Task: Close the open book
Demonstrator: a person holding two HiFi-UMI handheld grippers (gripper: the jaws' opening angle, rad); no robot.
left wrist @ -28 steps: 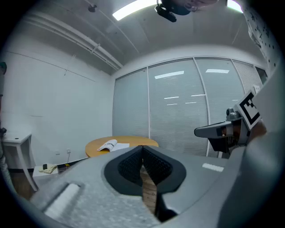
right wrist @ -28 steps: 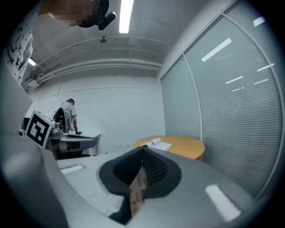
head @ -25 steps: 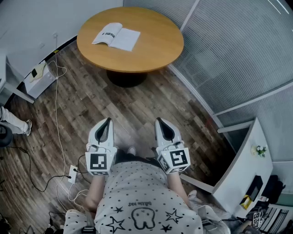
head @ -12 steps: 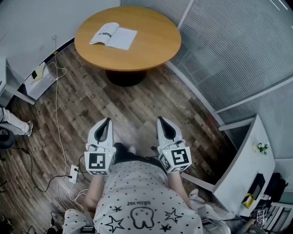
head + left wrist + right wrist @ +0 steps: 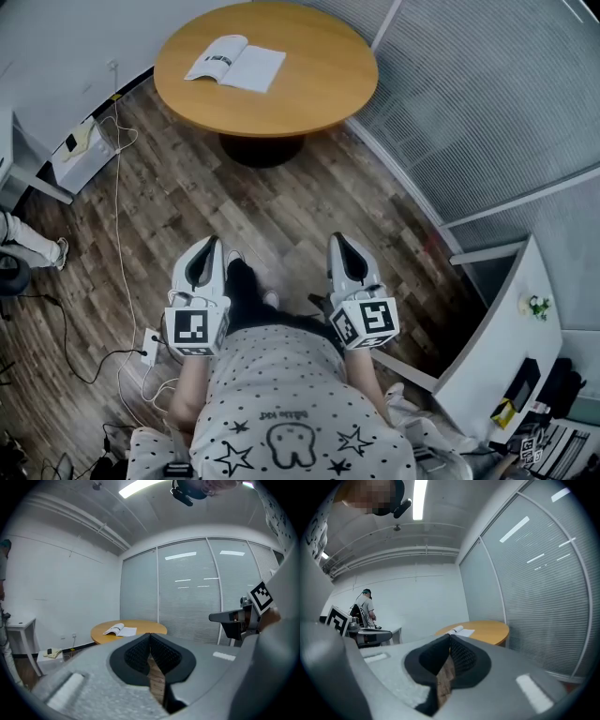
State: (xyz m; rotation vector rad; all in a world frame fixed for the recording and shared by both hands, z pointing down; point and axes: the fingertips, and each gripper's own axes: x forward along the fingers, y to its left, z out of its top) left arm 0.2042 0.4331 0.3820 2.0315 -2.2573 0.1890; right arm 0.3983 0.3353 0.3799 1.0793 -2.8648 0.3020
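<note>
Head view: the open book [image 5: 236,64] is lying on the far round table [image 5: 309,89], well apart from both grippers; the approach is judged to be in hand. Left gripper view: the left gripper [image 5: 150,635] is being held clenched, empty. Right gripper view: the right gripper [image 5: 449,639] likewise; a closer reach is being called for.

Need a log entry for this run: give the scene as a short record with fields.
left gripper: shut, empty, over the floor
right gripper: shut, empty, over the floor
book: open, flat on the table, left of its middle in the head view
table: round, wooden, well ahead of both grippers
progress: book untouched
</note>
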